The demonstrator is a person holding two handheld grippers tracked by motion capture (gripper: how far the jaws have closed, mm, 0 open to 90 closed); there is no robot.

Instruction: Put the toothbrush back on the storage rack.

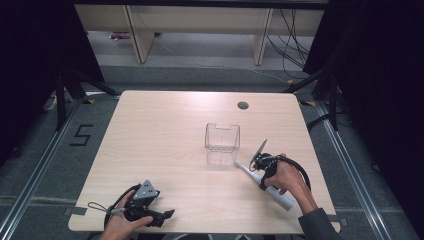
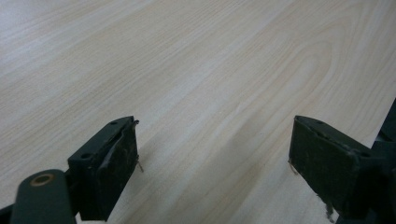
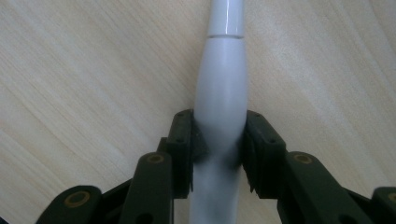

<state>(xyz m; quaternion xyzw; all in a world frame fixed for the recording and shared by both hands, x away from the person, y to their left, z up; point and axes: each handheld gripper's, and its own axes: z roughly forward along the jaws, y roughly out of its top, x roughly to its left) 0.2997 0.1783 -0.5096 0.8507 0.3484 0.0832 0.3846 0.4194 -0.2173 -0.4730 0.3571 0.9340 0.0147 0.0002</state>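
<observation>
The right gripper held a white toothbrush handle near a clear box.

Its two black jaws pressed on both sides of the white toothbrush handle, which lay low over the wooden table on the right side, its thin end pointing at the clear box just beside it. The left gripper sat at the near left edge, jaws wide apart and holding nothing.

Even overhead light falls on the pale table, with dark surroundings at both sides. Shadows are soft. Both gripper views look slightly blurred close up.
</observation>
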